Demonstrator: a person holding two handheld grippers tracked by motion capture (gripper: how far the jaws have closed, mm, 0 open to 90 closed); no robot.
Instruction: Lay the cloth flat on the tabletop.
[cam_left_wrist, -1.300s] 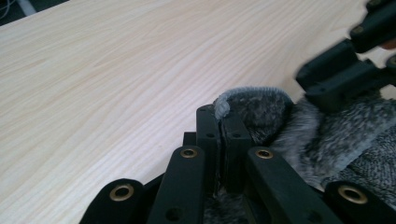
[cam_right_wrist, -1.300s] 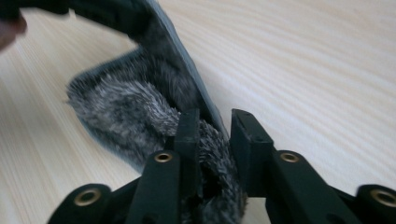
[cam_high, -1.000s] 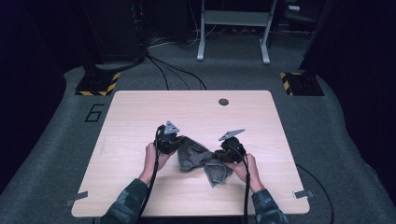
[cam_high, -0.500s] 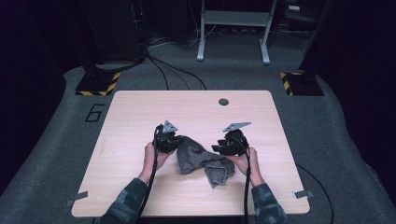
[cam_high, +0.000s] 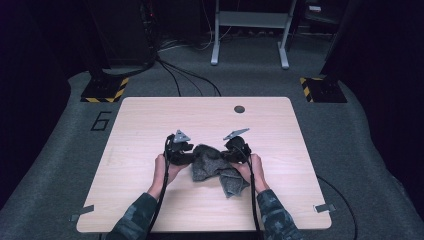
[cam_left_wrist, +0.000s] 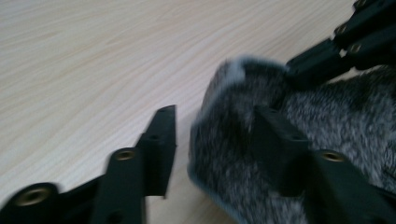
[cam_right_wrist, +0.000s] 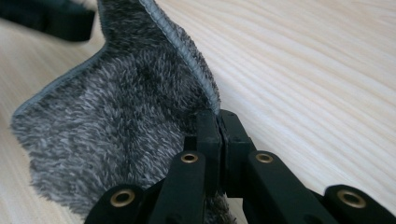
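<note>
Cloth: your grey fleecy cloth (cam_high: 215, 165) lies crumpled on the tabletop (cam_high: 150, 120), near the middle of its near half, between your two hands.
Left claw (cam_left_wrist: 210, 140): its jaws have just been opening and now stand partly apart; one jaw rests on the cloth's hemmed edge, the other over bare wood, nothing pinched.
Right claw (cam_right_wrist: 218, 135): its jaws have just closed and now pinch the cloth's hem, lifting that corner.
Change: a second ago your right claw sat lower on the cloth; it now grips farther up, level with the left.
</note>
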